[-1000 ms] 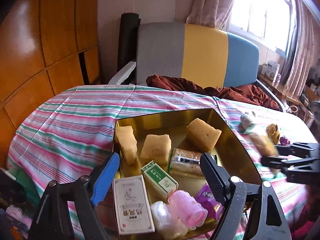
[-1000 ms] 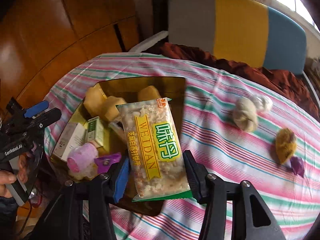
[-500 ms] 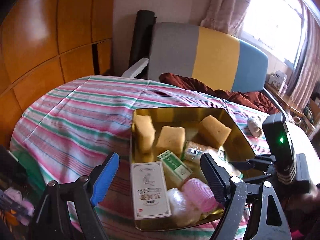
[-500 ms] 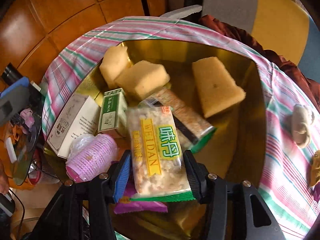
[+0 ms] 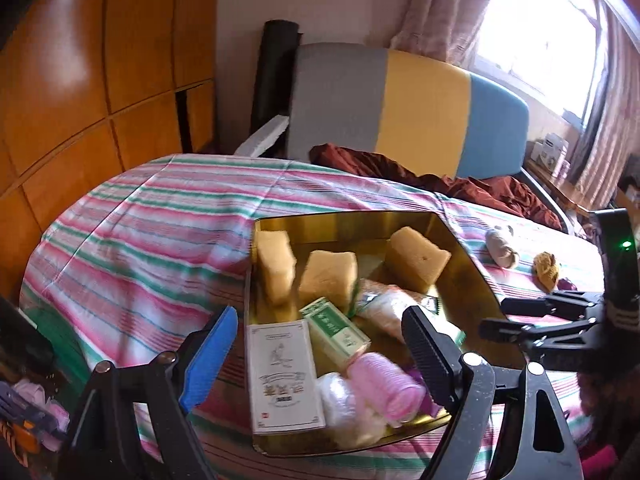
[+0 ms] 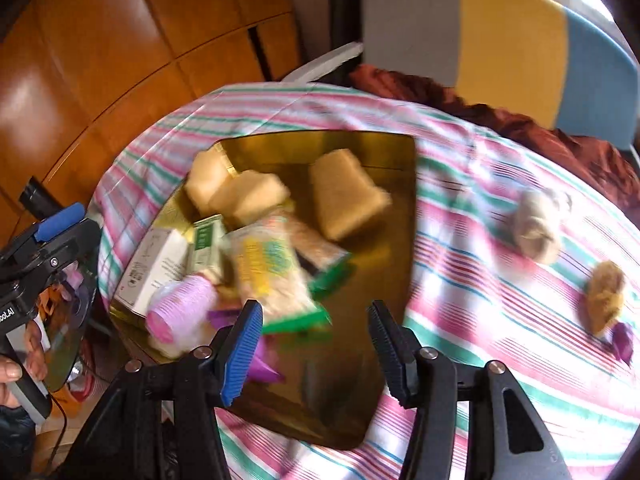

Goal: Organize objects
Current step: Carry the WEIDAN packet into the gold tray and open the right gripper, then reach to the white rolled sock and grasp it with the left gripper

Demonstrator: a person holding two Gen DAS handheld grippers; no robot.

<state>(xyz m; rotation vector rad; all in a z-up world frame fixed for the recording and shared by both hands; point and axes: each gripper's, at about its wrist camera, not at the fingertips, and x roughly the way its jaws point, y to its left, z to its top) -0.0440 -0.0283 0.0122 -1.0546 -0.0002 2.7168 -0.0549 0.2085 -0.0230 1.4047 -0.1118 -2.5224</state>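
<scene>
Gold metal tray (image 6: 408,208) holds most items including the yellow-green snack packet (image 6: 272,276); right gripper (image 6: 316,344) fingers opening, empty, left gripper (image 5: 320,356) wide, empty; three bundles remain on the striped tablecloth (image 6: 480,280).

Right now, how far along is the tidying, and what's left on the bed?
Most items sit in the gold tray: three sponges, boxes, pink roller, and the snack bag. The right gripper is opening with nothing between its pads; the left gripper is open and empty. The beige bundle, yellow bundle and purple scrap remain outside.
</scene>
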